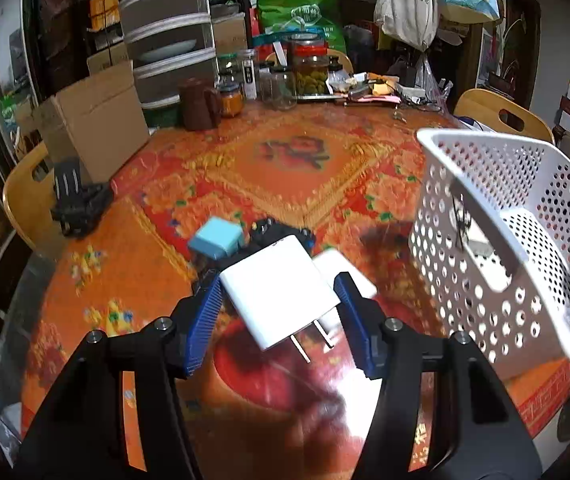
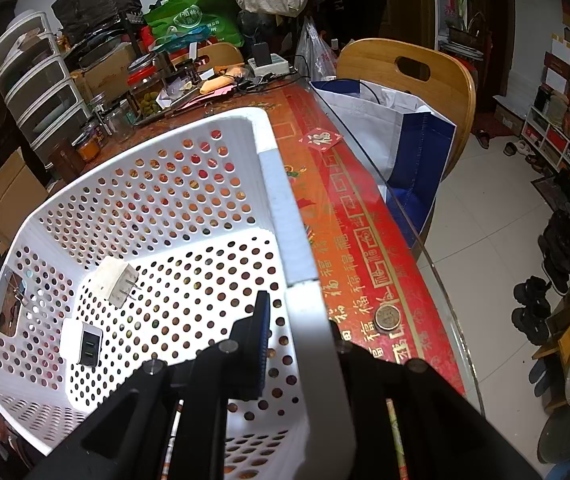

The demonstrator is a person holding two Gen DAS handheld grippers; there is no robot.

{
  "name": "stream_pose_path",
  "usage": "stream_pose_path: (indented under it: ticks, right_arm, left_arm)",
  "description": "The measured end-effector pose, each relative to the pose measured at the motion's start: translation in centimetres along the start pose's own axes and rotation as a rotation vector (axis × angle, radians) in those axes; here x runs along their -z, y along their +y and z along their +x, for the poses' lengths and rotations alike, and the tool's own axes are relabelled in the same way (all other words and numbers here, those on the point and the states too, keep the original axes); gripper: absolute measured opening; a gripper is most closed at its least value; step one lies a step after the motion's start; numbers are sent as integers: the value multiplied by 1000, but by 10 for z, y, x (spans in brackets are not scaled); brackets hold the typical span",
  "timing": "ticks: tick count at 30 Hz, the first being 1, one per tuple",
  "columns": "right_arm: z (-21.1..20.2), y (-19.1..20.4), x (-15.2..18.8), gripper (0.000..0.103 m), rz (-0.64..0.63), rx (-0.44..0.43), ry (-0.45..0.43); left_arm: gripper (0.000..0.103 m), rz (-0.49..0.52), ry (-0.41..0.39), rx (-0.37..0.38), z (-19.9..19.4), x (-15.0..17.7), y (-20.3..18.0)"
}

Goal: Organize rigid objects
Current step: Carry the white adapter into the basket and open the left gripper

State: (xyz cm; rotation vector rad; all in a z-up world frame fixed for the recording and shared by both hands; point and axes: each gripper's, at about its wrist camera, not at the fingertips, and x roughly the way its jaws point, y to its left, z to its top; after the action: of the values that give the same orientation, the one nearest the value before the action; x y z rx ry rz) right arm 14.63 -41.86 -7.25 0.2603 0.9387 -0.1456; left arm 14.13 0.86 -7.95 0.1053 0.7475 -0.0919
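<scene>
- The desk [image 1: 145, 320] is round, with a red and orange patterned cloth under glass; its centre lies bare, jars and clutter crowd the far edge, and wooden chairs stand at its rim.
- The white perforated basket [image 2: 157, 184] sits near the desk's right edge, with a strip of patterned cloth between it and the glass rim. In it lie a white two-pin plug [image 2: 115, 282] and, near it, a white charger with dark ports [image 2: 85, 342].
- The right hand-held gripper [image 2: 285, 344] is clamped on the basket's near wall, one finger inside and one outside.
- The left hand-held gripper [image 1: 281, 308] is partly closed on a white charger block [image 1: 281, 296], pins pointing toward the camera, held above the desk left of the basket.
- Just beyond lie a light blue block [image 1: 217, 238], a black object [image 1: 269, 230] and another white piece [image 1: 345, 272], all blurred.
</scene>
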Motion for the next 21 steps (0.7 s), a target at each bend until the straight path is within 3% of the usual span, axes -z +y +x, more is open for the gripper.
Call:
stream_pose_path:
  ticks: [10, 21]
  right_arm:
    - [0, 0, 0, 14, -1, -1, 1]
    - [0, 0, 0, 14, -1, -1, 0]
  left_arm:
    - [55, 86, -86, -61, -15, -42, -18]
    - [55, 177, -122, -99, -16, -74, -50]
